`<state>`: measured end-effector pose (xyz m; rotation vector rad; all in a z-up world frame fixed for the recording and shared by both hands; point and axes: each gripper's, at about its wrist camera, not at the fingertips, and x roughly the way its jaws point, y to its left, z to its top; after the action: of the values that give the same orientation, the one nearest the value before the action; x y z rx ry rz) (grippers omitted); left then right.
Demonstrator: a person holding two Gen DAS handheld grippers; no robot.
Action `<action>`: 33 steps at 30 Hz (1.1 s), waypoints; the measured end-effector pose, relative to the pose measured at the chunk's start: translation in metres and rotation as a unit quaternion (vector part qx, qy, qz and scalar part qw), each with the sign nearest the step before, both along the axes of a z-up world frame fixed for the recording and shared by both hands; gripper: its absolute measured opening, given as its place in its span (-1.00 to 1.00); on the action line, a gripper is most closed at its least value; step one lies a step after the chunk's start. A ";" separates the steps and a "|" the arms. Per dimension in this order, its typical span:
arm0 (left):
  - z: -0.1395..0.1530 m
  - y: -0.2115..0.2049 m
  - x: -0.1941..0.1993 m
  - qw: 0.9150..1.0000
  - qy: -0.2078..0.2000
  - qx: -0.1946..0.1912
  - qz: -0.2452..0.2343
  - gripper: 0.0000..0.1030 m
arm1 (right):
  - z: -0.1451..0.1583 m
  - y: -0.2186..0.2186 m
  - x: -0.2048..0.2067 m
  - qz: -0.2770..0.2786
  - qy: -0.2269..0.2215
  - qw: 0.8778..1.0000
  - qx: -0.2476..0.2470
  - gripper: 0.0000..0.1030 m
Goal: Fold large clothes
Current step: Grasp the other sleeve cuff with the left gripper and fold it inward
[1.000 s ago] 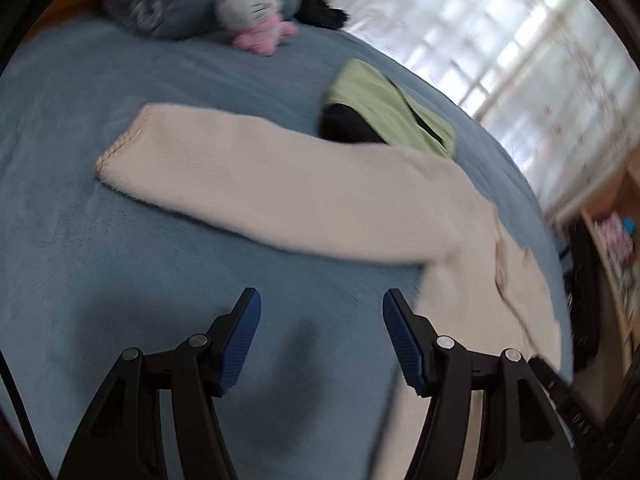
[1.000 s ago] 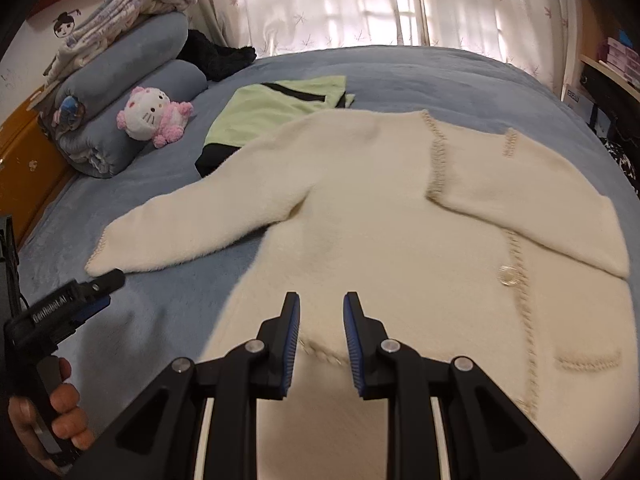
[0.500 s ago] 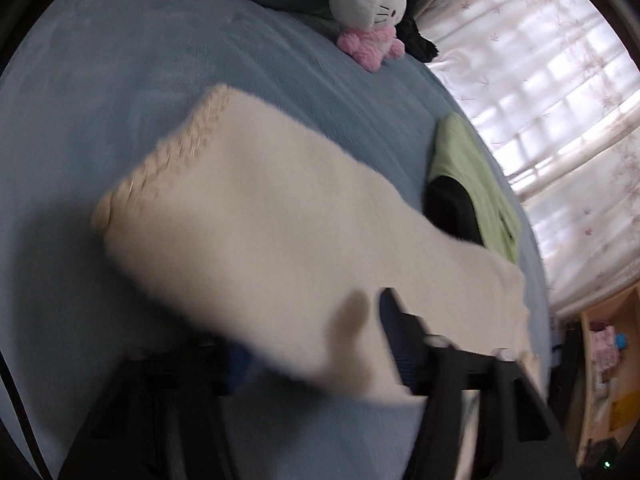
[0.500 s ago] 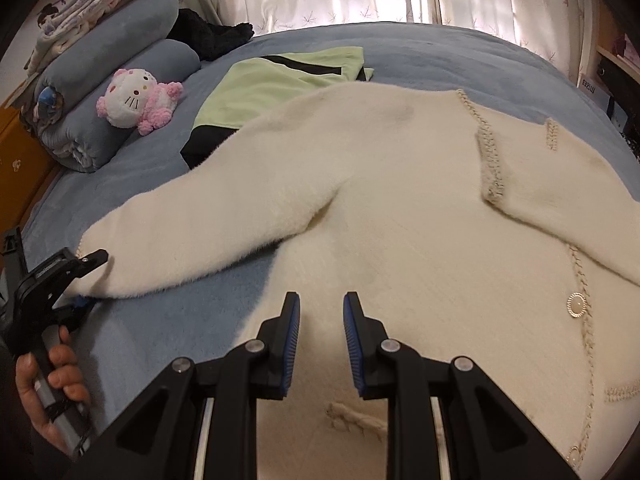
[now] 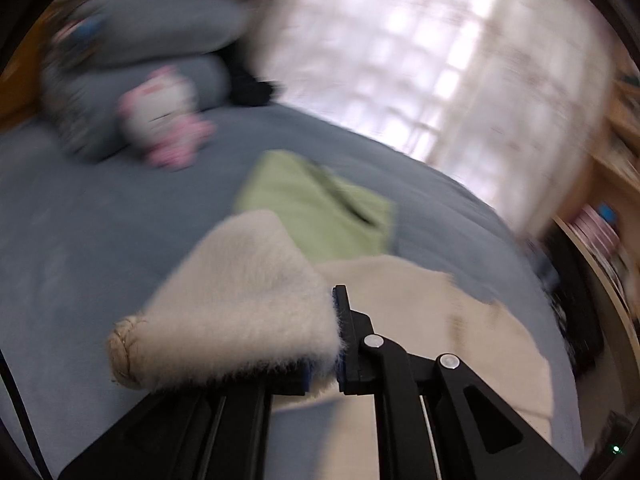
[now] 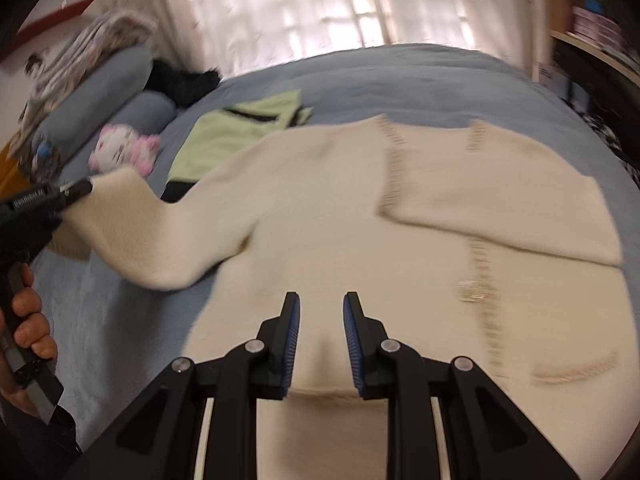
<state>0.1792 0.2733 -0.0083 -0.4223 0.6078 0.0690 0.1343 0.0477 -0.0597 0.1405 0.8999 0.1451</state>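
Observation:
A large cream knitted cardigan (image 6: 340, 208) lies spread face up on the blue bed, its right sleeve folded across the chest. My left gripper (image 5: 332, 320) is shut on the other sleeve (image 5: 240, 300) near its braided cuff, holding it raised off the bed. The sleeve covers the left finger. In the right wrist view the left gripper (image 6: 80, 190), held by a hand, pinches that raised sleeve (image 6: 132, 216) at far left. My right gripper (image 6: 320, 304) hovers over the cardigan's lower front near the hem, jaws a little apart with nothing between them.
A folded green and black garment (image 6: 236, 128) lies beyond the cardigan. A pink and white plush toy (image 6: 120, 152) leans on rolled blue pillows (image 6: 104, 92) at back left. The blue bed cover (image 6: 400, 76) runs to curtained windows. Shelves (image 6: 592, 32) stand at right.
The left gripper went from wide open above the bed to shut on the sleeve end and lifted it. The right gripper shifted slightly over the cardigan, its gap unchanged.

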 end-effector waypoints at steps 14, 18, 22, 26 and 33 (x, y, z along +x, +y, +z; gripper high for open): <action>-0.001 -0.339 0.048 0.959 0.068 0.068 -0.268 -0.88 | 0.023 -0.201 -0.057 -0.171 -0.024 0.985 0.006 -0.57; -0.038 -0.399 0.050 0.947 0.106 0.099 -0.288 -0.87 | 0.007 -0.243 -0.065 -0.203 -0.010 0.979 0.011 -0.57; -0.071 -0.439 0.041 0.935 0.127 0.137 -0.301 -0.86 | -0.010 -0.274 -0.068 -0.222 0.007 0.975 0.021 -0.57; -0.094 -0.466 0.040 0.923 0.153 0.167 -0.312 -0.68 | -0.024 -0.290 -0.071 -0.233 0.015 0.972 0.034 -0.57; -0.092 -0.476 0.030 0.914 0.155 0.166 -0.335 0.15 | -0.039 -0.297 -0.068 -0.230 0.029 0.971 0.058 -0.57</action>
<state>0.2096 -0.2031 -0.1002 0.1498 1.0091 -0.4214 0.0659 -0.2493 -0.0992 0.4596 0.8942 -0.2404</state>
